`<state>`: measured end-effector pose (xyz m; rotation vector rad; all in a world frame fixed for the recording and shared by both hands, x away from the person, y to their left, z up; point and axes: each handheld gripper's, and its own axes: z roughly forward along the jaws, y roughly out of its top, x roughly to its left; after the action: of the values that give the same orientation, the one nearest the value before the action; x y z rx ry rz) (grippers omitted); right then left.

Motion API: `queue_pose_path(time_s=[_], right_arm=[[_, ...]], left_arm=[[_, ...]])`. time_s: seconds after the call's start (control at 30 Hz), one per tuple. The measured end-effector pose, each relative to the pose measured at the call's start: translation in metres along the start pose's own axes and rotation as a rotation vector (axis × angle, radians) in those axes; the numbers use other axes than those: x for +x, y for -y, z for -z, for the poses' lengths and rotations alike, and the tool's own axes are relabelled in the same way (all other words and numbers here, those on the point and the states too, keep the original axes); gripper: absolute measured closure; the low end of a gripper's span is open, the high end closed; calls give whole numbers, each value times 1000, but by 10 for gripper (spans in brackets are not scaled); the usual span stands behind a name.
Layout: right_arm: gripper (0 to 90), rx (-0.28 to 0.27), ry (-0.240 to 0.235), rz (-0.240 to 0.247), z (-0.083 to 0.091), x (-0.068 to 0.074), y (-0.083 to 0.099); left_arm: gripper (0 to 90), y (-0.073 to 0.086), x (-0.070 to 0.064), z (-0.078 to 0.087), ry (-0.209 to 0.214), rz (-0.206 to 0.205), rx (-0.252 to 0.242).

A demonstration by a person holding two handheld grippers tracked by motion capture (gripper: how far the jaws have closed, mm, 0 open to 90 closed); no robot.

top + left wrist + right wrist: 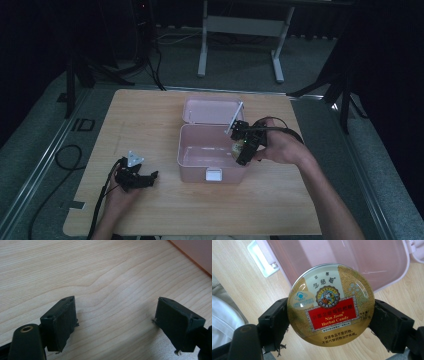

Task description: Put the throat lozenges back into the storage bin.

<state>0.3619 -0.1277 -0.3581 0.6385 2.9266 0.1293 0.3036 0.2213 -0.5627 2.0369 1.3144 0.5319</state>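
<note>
The right gripper's fingers (274,325) pinch the round Nin Jiom herbal candy tin (331,304) across its rim, a light, stiff, slick thing, above the open pink box (372,262); the left gripper's fingers (60,322) gape wide over bare counter (100,270).

The pale wooden desk (150,125) with rounded corners carried an open pink box (197,157) near its middle, whose hinged lid (210,110) lay flat behind it.
</note>
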Motion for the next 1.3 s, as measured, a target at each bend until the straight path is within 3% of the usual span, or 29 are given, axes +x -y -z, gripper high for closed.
queue_pose_path(time_s=[0.67,1.23,1.3], right_arm=[[204,13,2,19,-5,3,-17],[202,34,13,8,-14,1,-25],[120,19,31,0,-13,1,-25]], left_arm=[[178,0,0,0,2,-2,2],[178,0,0,0,2,-2,2],[178,0,0,0,2,-2,2]])
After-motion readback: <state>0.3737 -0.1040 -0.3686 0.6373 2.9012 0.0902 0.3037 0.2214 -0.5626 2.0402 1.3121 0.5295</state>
